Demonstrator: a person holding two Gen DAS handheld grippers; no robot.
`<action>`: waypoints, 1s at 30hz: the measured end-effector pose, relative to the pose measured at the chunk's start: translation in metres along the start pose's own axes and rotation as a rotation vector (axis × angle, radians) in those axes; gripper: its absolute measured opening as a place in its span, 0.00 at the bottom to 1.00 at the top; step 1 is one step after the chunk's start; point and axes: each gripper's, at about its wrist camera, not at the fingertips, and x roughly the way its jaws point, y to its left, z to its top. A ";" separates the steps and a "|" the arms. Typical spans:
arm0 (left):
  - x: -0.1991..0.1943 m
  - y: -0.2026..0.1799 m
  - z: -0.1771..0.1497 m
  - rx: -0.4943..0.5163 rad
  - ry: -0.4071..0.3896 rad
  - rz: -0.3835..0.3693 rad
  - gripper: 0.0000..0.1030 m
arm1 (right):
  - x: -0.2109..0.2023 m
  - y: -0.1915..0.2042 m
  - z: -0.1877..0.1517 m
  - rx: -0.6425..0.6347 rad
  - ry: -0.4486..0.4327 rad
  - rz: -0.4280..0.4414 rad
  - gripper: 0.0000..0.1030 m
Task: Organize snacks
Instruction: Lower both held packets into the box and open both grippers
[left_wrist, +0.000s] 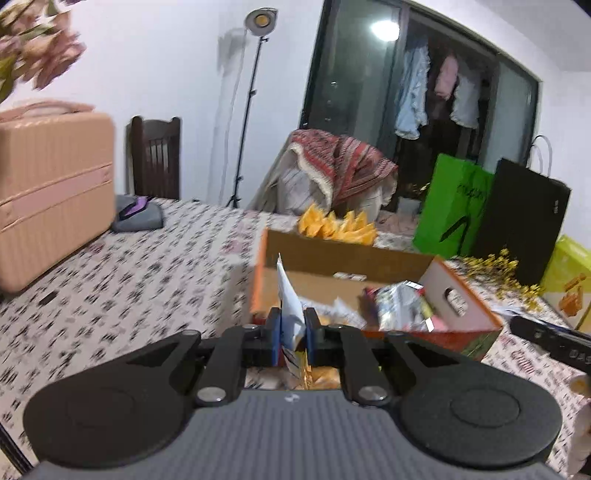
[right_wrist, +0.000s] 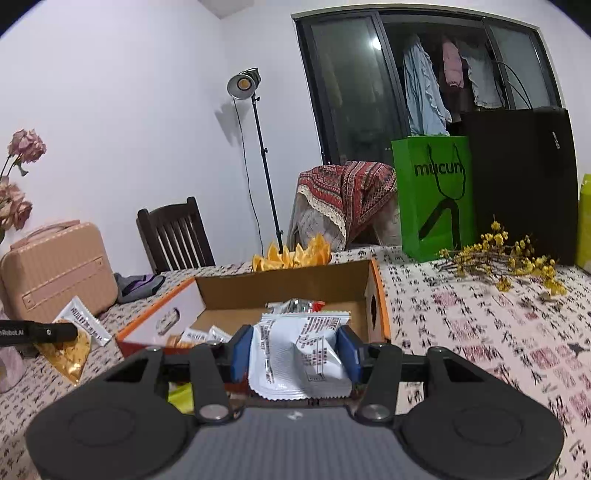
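An open cardboard box (left_wrist: 347, 258) with orange edges sits on the patterned tablecloth and holds several snack packets (left_wrist: 400, 308). My left gripper (left_wrist: 293, 334) is shut on a white and gold snack packet (left_wrist: 290, 306), held edge-on near the box's left front corner. My right gripper (right_wrist: 295, 350) is shut on a white snack packet (right_wrist: 297, 354) with printed text, held just in front of the box (right_wrist: 288, 288). The left gripper's packet (right_wrist: 75, 332) also shows at the left of the right wrist view.
A pink suitcase (right_wrist: 51, 269) stands at the table's left. A green bag (right_wrist: 434, 199) and a black bag (right_wrist: 524, 184) stand at the back right, with yellow dried flowers (right_wrist: 506, 258) in front. Orange paper flowers (right_wrist: 291, 254) sit behind the box. A dark chair (right_wrist: 173, 236) stands behind the table.
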 end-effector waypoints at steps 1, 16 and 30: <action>0.003 -0.004 0.003 0.008 -0.004 -0.007 0.13 | 0.003 0.001 0.004 0.000 -0.002 -0.001 0.48; 0.082 -0.047 0.034 0.025 -0.007 -0.077 0.13 | 0.084 0.011 0.038 0.005 0.033 -0.056 0.48; 0.116 -0.039 0.015 0.037 0.024 -0.073 0.50 | 0.110 -0.006 0.020 0.052 0.082 -0.010 0.57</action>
